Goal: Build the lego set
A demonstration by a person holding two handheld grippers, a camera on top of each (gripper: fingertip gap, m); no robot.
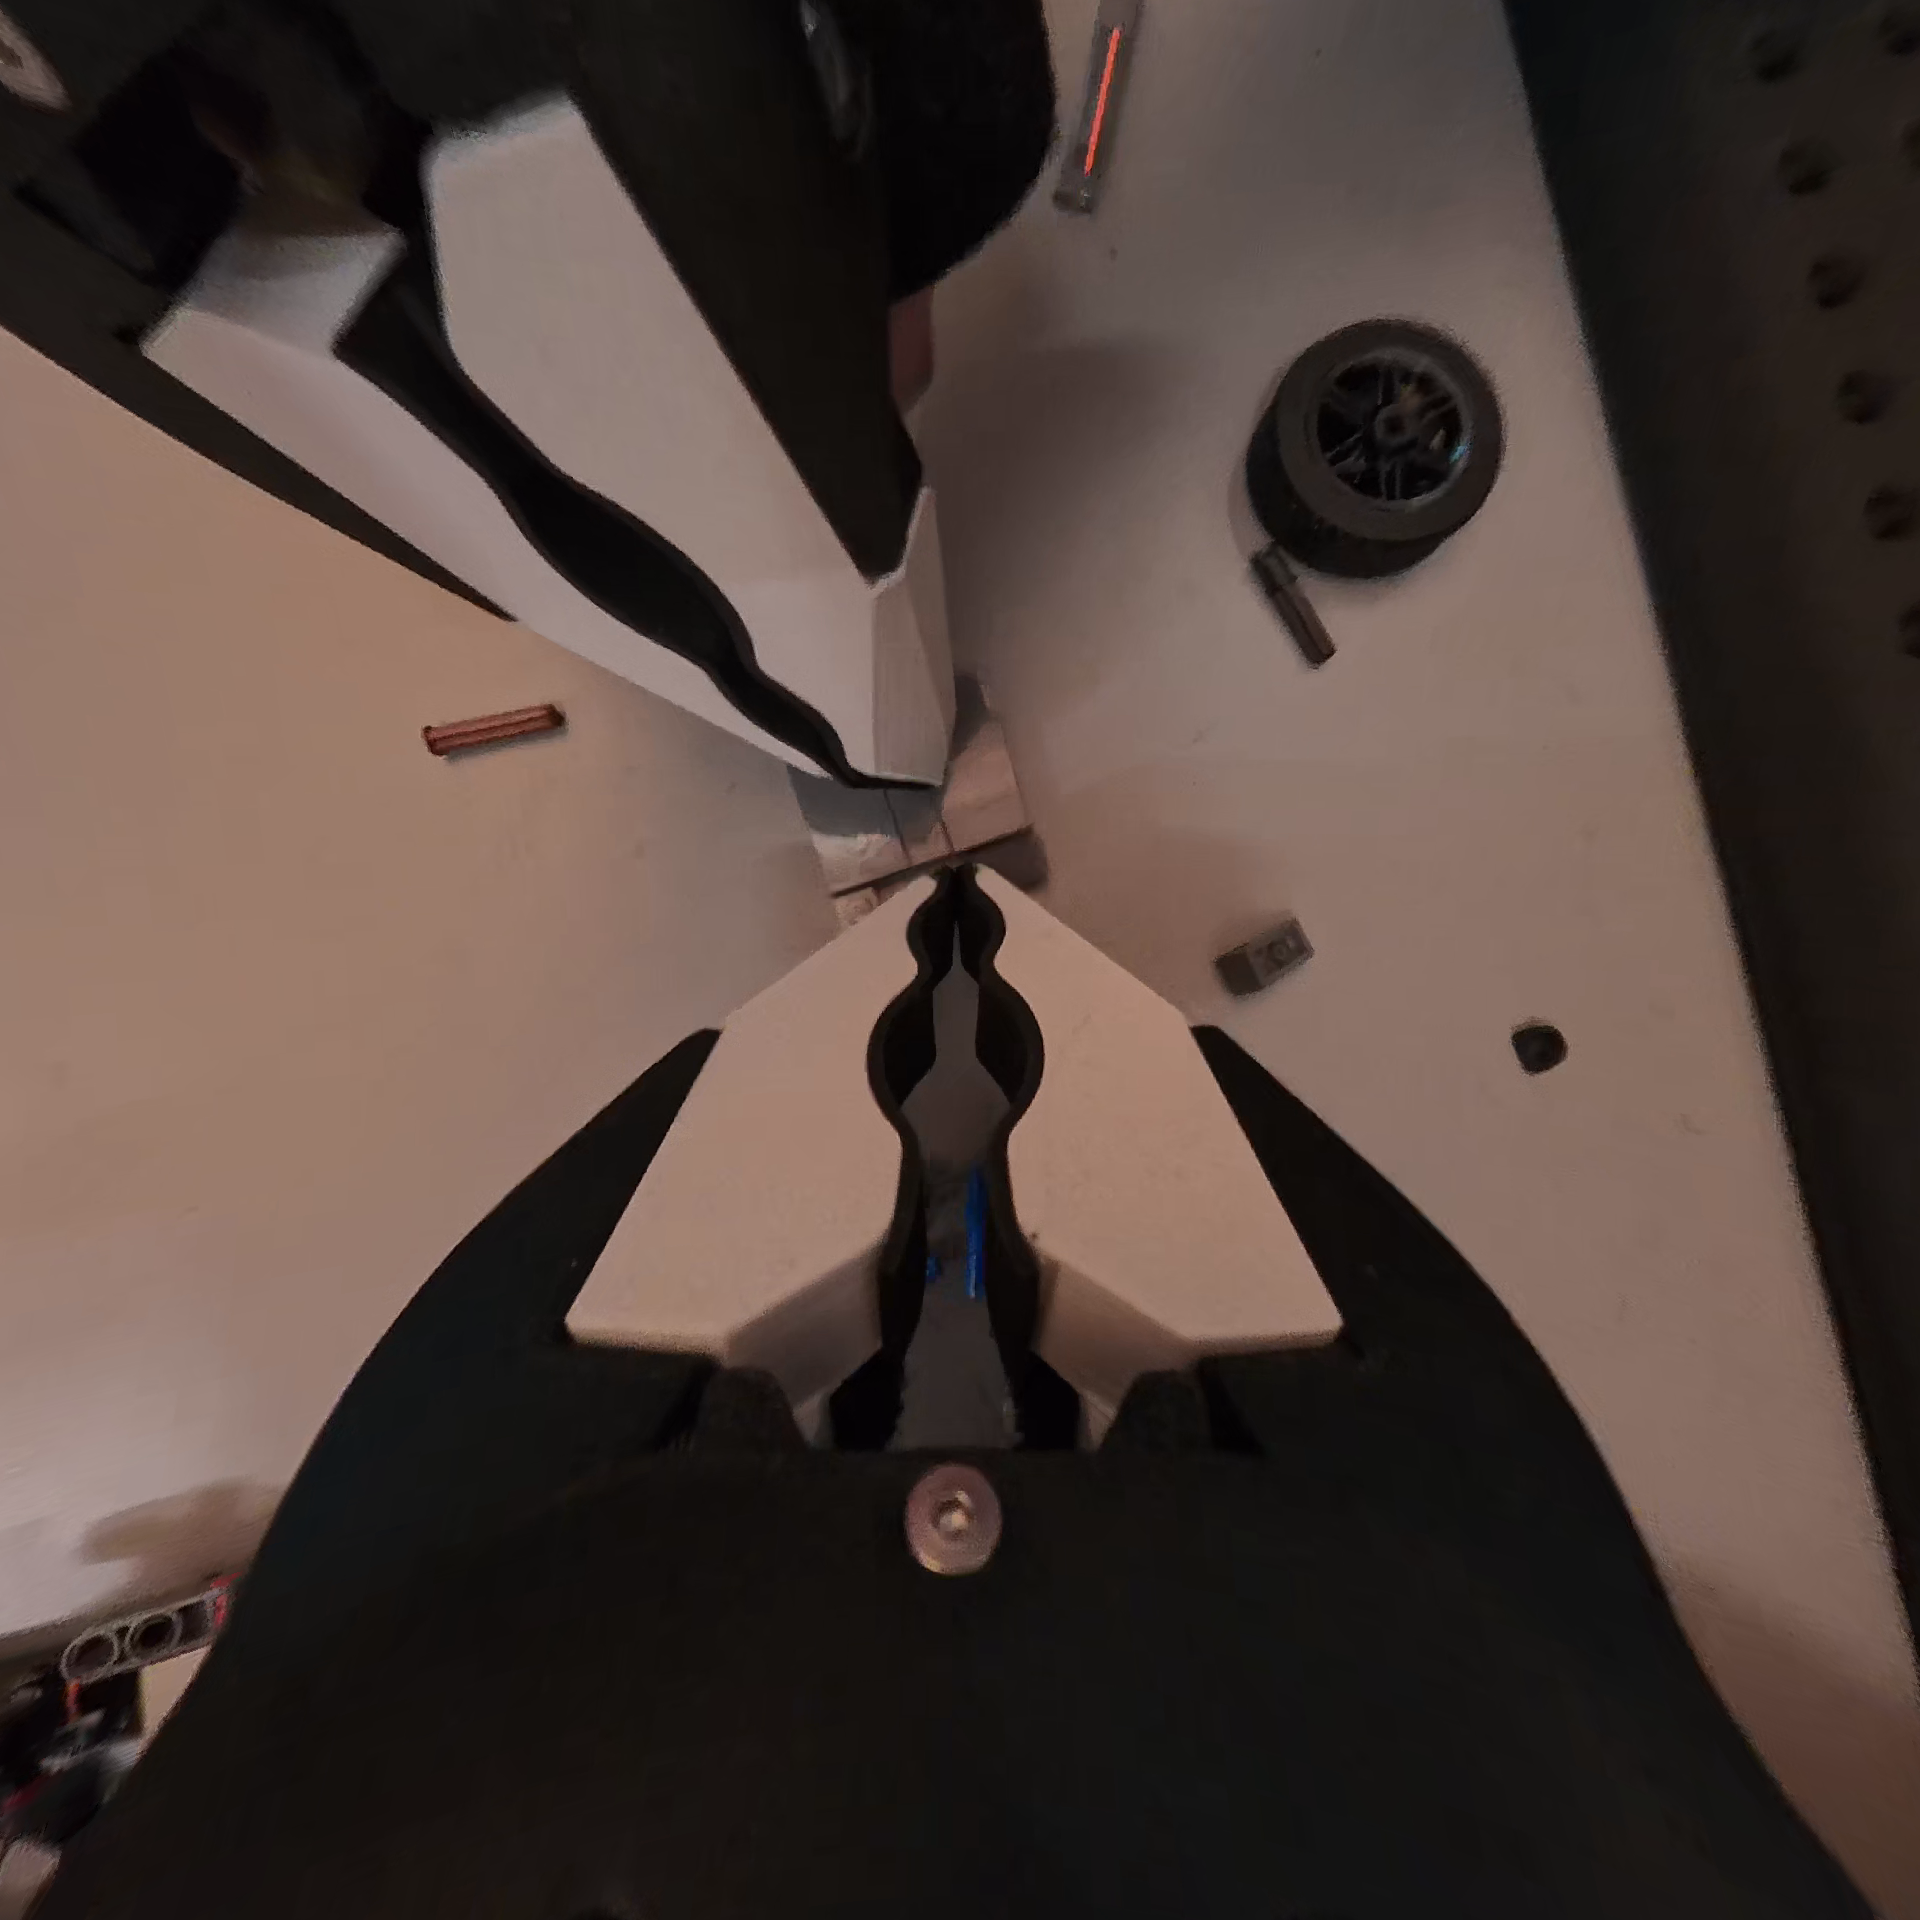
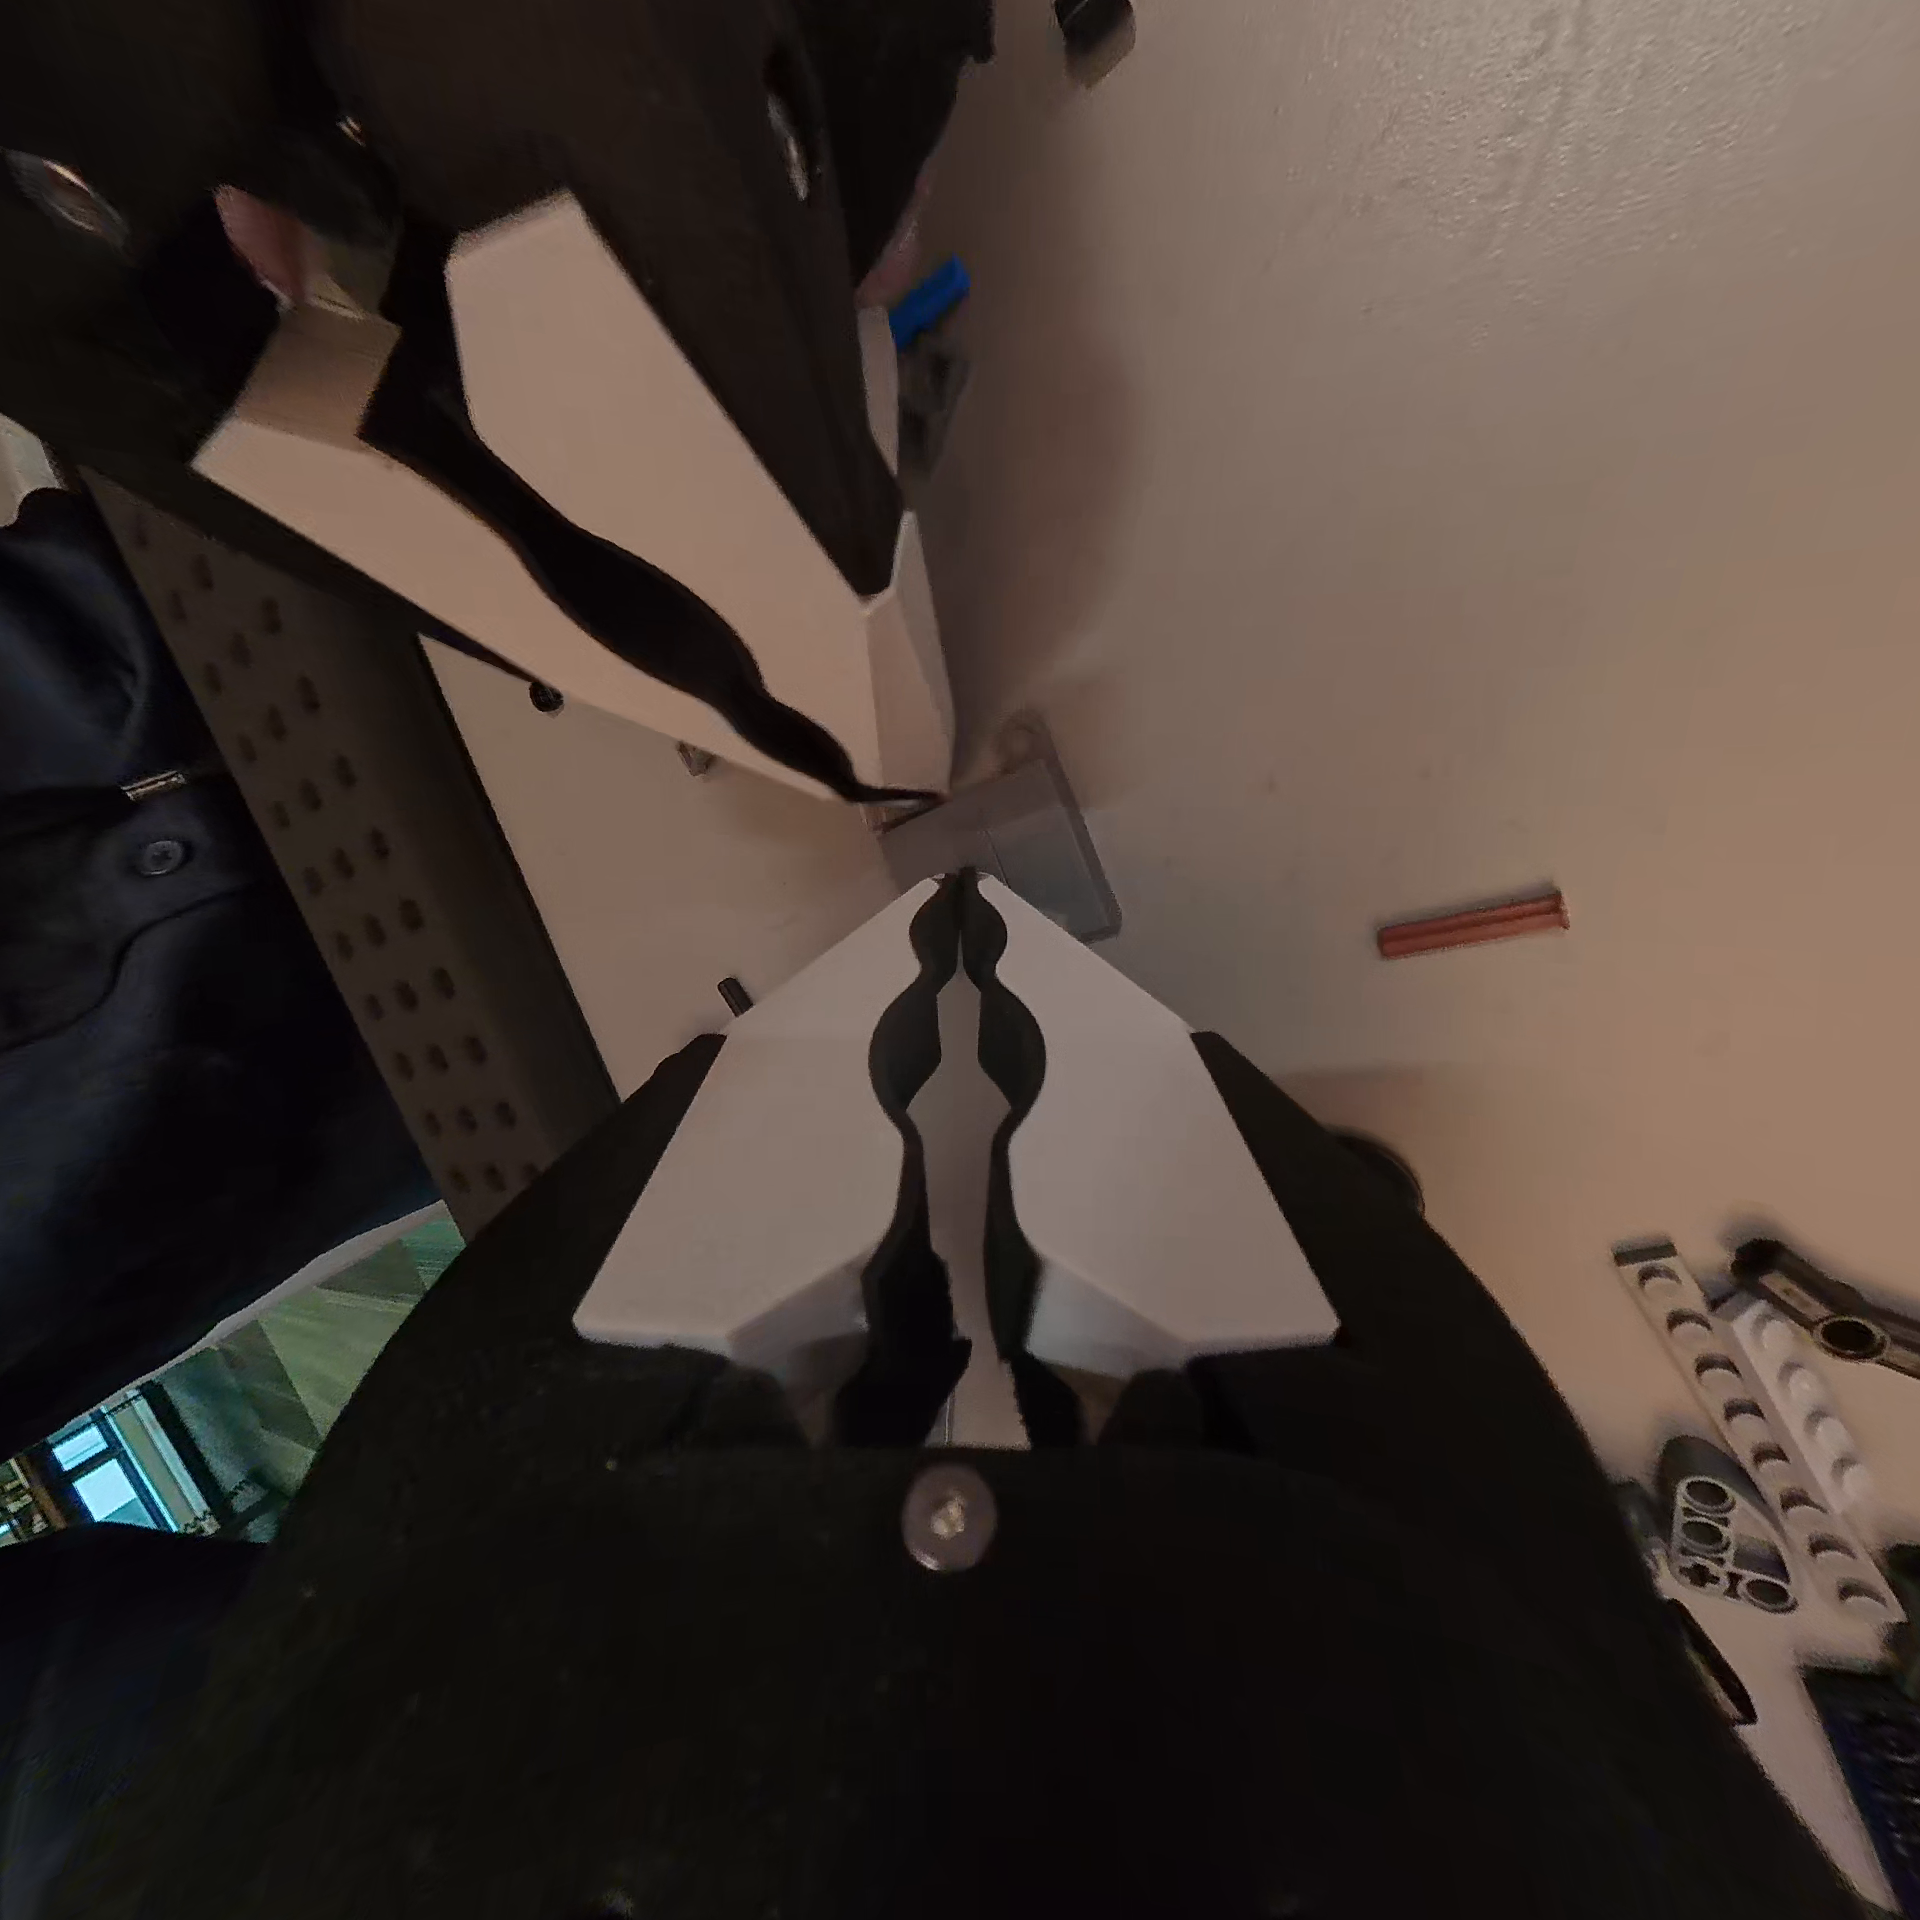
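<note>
White tabletop [image 1: 312, 1039] serves as the work surface, with a dark perforated rail along one edge. Loose parts lie scattered on it: a black wheel [image 1: 1377, 447] with a short dark pin [image 1: 1294, 606] just beside it, a small grey stud piece [image 1: 1262, 954], a copper-coloured axle [image 1: 494, 729], and, in the right wrist view, a cluster of grey and white holed beams [image 2: 1756, 1455].

Left gripper [image 1: 956, 878]: jaws drawn together at the tips, pinching the near edge of a small grey lego assembly [image 1: 977, 805]. Right gripper [image 2: 956, 881]: jaws likewise closed at the tips on the same grey piece [image 2: 1023, 831], from the opposing side. Each view shows the other gripper coming in from the upper left, tips meeting at the piece.

Assessment: the step in hand appears to be mating or pressing two small grey elements together between both grippers, just above the table. Whether they are fully seated cannot be determined; motion blur and the fingertips hide the joint.

Next move likely calls for firm, aligned pressure, then release by one gripper while the other retains the assembly. Risk: the small part may twist or slip.
</note>
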